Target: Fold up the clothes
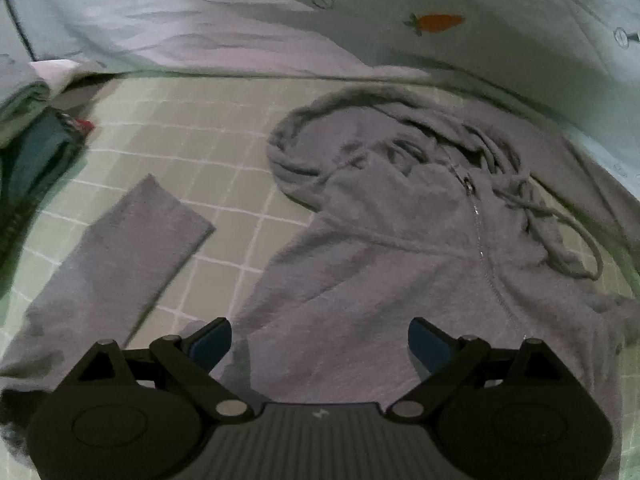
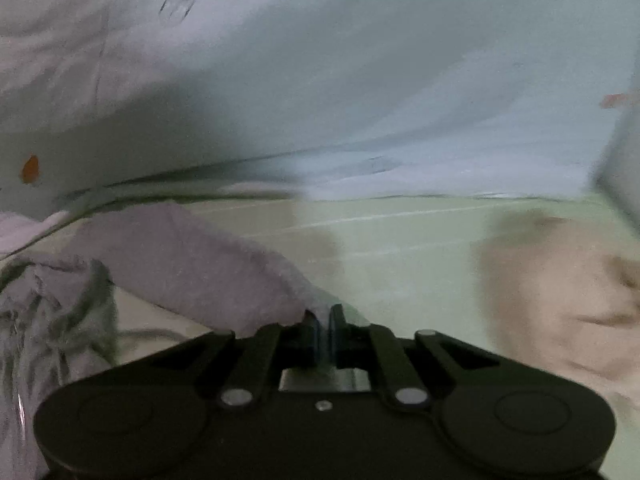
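One grey hoodie (image 1: 360, 280), one carrot-print quilt (image 1: 520, 60), two grippers.

Left wrist view: looks steeply down over the hoodie (image 1: 360, 280), near, on the checked sheet (image 1: 192, 128).
Right wrist view: lower, slanting, very near a hoodie sleeve (image 2: 192, 264), blurred.
Shared: hoodie, sheet, carrot-print quilt (image 1: 280, 20) behind.

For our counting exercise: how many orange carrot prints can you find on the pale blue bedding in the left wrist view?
1. The carrot print lies at upper right on the pale blue bedding, beyond the grey hoodie. More may be hidden in folds or out of view.
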The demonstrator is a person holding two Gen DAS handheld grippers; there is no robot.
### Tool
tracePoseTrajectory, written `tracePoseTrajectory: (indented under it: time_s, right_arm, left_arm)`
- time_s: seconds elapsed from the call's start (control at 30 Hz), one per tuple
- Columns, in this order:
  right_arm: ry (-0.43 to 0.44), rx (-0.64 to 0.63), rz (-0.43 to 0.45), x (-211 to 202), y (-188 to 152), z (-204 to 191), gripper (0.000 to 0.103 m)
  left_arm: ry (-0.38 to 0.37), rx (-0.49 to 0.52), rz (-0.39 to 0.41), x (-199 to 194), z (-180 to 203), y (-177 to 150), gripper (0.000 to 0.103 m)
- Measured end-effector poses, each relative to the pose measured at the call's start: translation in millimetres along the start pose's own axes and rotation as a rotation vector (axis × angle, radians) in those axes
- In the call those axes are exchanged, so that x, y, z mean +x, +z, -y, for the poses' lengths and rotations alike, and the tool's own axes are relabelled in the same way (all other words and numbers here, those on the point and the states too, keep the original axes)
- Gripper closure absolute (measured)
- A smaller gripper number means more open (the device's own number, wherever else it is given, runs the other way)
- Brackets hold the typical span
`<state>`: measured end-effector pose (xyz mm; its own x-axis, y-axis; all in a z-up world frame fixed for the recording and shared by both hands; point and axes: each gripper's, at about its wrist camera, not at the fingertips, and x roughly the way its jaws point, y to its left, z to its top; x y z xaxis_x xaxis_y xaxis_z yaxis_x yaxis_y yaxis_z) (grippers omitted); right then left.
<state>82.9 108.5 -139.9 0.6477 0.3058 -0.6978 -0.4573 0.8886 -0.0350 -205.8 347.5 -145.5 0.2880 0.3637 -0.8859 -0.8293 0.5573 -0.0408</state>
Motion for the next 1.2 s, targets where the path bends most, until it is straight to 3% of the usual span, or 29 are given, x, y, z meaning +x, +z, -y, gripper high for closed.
tracePoseTrajectory:
  time_s: [0.13, 0.23, 0.3, 0.37, 0.4, 0.53, 0.7, 0.8, 0.9, 0.93, 0.97, 1.0, 1.1, 1.2]
  right_arm:
    - [-0.087, 0.034, -0.008, -70.1, -47.2, 35.0, 0.097]
    - [-0.073, 0.05, -0.107, -90.0, -92.4, 46.3, 0.093]
    - [-0.045, 0.045, -0.152, -94.2, -111.4, 45.6, 0.085]
    - [-0.018, 0.041, -0.197, -98.5, -130.4, 45.0, 0.066]
    - [-0.004, 0.038, -0.219, -100.6, -140.0, 44.7, 0.061]
    - [0.042, 0.05, -0.094, -110.8, -122.5, 53.3, 0.031]
    - [0.106, 0.119, -0.072, -61.8, -84.7, 80.7, 0.028]
    - [0.139, 0.178, -0.126, -24.8, -72.6, 91.7, 0.029]
    - [0.153, 0.175, -0.163, -9.3, -77.5, 90.3, 0.047]
    - [0.148, 0.17, -0.167, -7.9, -80.2, 90.4, 0.062]
    - [0.144, 0.165, -0.17, -6.5, -82.9, 90.6, 0.083]
    - [0.139, 0.16, -0.174, -5.1, -85.6, 90.7, 0.093]
    - [0.089, 0.131, -0.096, -25.5, -90.0, 99.4, 0.098]
    - [-0.02, 0.05, -0.007, -55.3, -87.1, 108.4, 0.098]
  left_arm:
    - [-0.016, -0.028, 0.053, -26.5, -7.8, -6.0, 0.008]
    - [-0.009, -0.013, 0.091, -47.0, -6.7, -14.3, 0.008]
    - [0.0, 0.009, 0.098, -58.3, -2.4, -24.3, 0.008]
    - [0.002, 0.034, 0.107, -70.3, 2.7, -36.9, 0.008]
    - [0.001, 0.048, 0.108, -75.2, 5.6, -44.1, 0.008]
    - [0.005, 0.095, 0.099, -89.4, 17.4, -71.9, 0.008]
    - [0.044, 0.106, 0.113, -105.8, 28.1, -91.0, 0.008]
    - [0.075, 0.096, 0.112, -111.5, 31.6, -95.5, 0.008]
    - [0.116, 0.106, 0.101, -112.5, 37.1, -96.6, 0.008]
    - [0.129, 0.11, 0.097, -112.8, 39.0, -96.9, 0.008]
    - [0.142, 0.117, 0.096, -112.8, 41.0, -96.8, 0.008]
    - [0.153, 0.125, 0.096, -112.7, 43.1, -96.6, 0.008]
    - [0.169, 0.144, 0.094, -112.4, 47.7, -96.6, 0.008]
    - [0.168, 0.162, 0.092, -111.7, 50.1, -98.7, 0.008]
